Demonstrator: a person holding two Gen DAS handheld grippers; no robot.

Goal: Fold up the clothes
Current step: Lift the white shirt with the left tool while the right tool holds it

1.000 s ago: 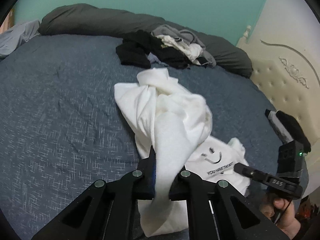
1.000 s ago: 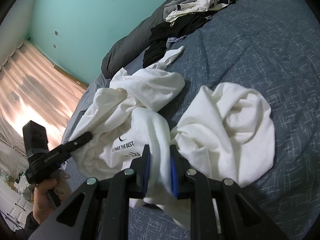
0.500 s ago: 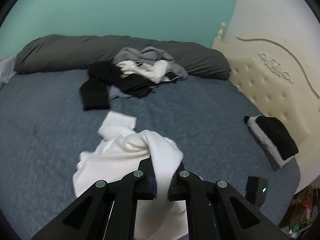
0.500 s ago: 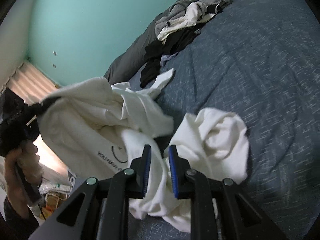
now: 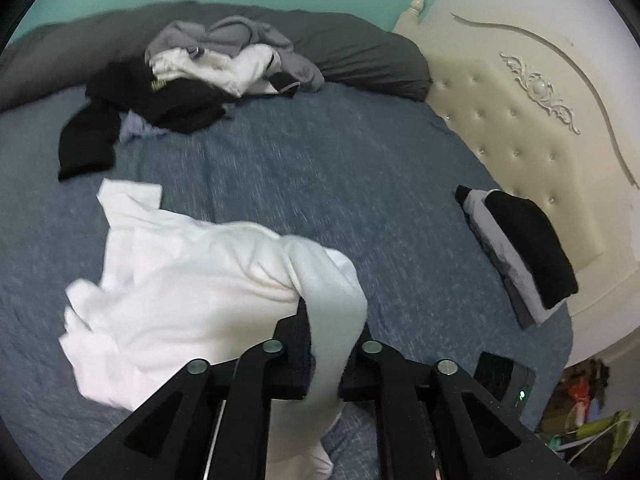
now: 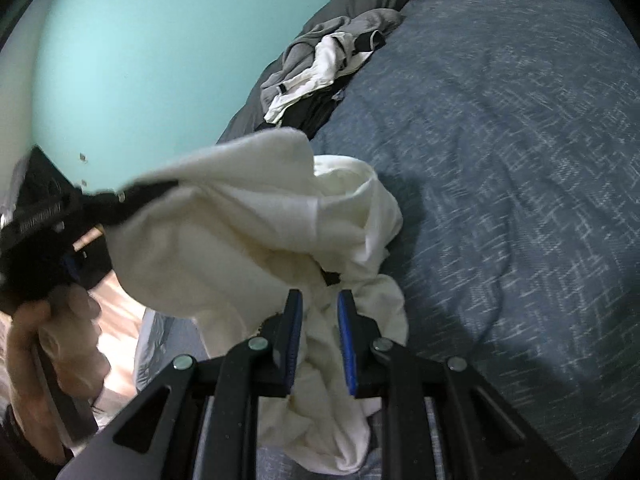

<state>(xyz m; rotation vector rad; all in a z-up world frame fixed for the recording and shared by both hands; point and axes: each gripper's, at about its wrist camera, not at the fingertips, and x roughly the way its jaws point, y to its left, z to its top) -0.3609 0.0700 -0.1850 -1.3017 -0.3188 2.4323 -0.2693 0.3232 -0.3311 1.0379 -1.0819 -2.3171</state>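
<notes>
Lifting the crumpled white cotton shirt (image 5: 192,280) toward ten o'clock since before, the left gripper (image 5: 326,344) loosens around it while the right gripper (image 6: 318,312) stays clamped on it.

- Left claw (image 5: 326,344): black arms, silver round screws.
- Right claw (image 6: 319,332): black arms, blue pads (image 6: 293,332), silver screws.
- Hand (image 6: 52,344): bare, black handle.

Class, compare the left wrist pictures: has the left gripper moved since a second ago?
Yes. The left gripper, jaws opening around the white shirt, has swung toward the cream headboard; the folded stack beside it now shows fully.
</notes>
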